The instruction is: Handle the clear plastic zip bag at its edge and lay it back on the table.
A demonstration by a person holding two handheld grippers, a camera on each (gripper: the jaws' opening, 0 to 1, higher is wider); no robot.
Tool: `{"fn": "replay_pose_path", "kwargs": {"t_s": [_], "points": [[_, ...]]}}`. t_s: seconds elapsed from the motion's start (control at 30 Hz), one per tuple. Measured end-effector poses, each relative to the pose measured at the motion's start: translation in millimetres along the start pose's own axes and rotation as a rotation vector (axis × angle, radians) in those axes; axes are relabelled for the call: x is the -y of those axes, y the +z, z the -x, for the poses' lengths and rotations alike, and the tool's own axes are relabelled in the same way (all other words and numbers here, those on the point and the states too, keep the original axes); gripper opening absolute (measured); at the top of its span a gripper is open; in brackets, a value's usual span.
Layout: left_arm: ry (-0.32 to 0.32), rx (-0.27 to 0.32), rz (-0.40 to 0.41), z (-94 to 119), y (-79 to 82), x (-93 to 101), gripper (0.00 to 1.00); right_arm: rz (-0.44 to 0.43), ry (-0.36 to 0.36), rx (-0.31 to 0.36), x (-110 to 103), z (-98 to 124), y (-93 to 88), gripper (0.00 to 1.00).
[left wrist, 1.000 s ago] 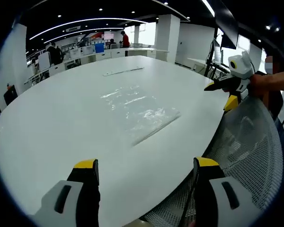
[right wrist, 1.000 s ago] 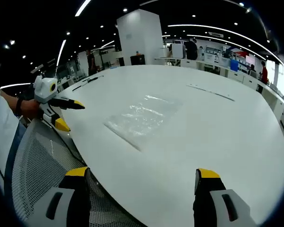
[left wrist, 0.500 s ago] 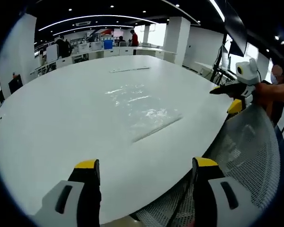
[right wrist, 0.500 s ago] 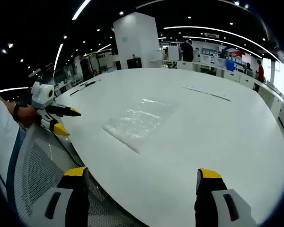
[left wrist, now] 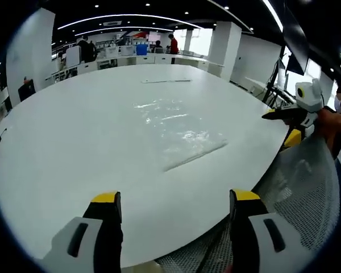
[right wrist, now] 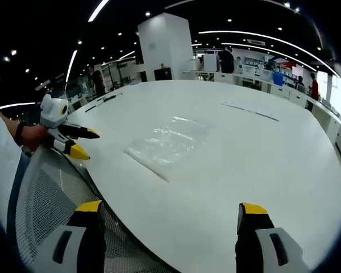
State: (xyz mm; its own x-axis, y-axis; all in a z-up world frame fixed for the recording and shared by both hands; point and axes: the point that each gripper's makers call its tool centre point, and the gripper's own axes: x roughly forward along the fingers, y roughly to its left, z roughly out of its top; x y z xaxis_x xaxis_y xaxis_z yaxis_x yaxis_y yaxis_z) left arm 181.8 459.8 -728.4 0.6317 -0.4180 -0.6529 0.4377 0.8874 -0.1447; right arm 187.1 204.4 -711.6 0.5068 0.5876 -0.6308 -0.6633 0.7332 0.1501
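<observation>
Left gripper view, read left to right: the left hand-held gripper rises from six o'clock with jaws apart and empty, the clear plastic zip bag lies flat on the white oval counter near centre, and the right hand-held gripper sits at three o'clock by the grey mesh chair back. Right gripper view shows the left hand-held gripper at nine o'clock, yellow tips apart, then the bag centred on the counter, with its own jaws apart at six o'clock.

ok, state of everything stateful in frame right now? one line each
clear plastic zip bag: lying flat on the table, nothing touching it
left gripper: open, empty, at the table's near edge
right gripper: open, empty, short of the bag
table: white top, bag lying on it
</observation>
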Motion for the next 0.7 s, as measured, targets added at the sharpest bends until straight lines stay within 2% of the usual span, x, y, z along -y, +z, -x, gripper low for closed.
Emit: {"fn": "replay_pose_path", "kwargs": {"t_s": [0.13, 0.3, 0.5, 0.7], "points": [[0.014, -0.015, -0.024, -2.5, -0.1, -2.6, 0.76, -0.004, -0.005, 0.022, 0.7, 2.4, 3.5, 0.97], [0.044, -0.024, -0.006, -0.2, -1.4, -8.6, 0.76, -0.004, -0.005, 0.032, 2.0, 0.9, 4.3, 0.97], [0.063, -0.045, -0.026, 0.4, -2.0, -4.2, 0.75, -0.006, 0.01, 0.053, 0.0, 1.4, 6.5, 0.96], [0.096, -0.048, -0.012, -0.4, -5.5, -15.6, 0.74, 0.013, 0.029, 0.059, -4.6, 1.2, 8.0, 0.96]]}}
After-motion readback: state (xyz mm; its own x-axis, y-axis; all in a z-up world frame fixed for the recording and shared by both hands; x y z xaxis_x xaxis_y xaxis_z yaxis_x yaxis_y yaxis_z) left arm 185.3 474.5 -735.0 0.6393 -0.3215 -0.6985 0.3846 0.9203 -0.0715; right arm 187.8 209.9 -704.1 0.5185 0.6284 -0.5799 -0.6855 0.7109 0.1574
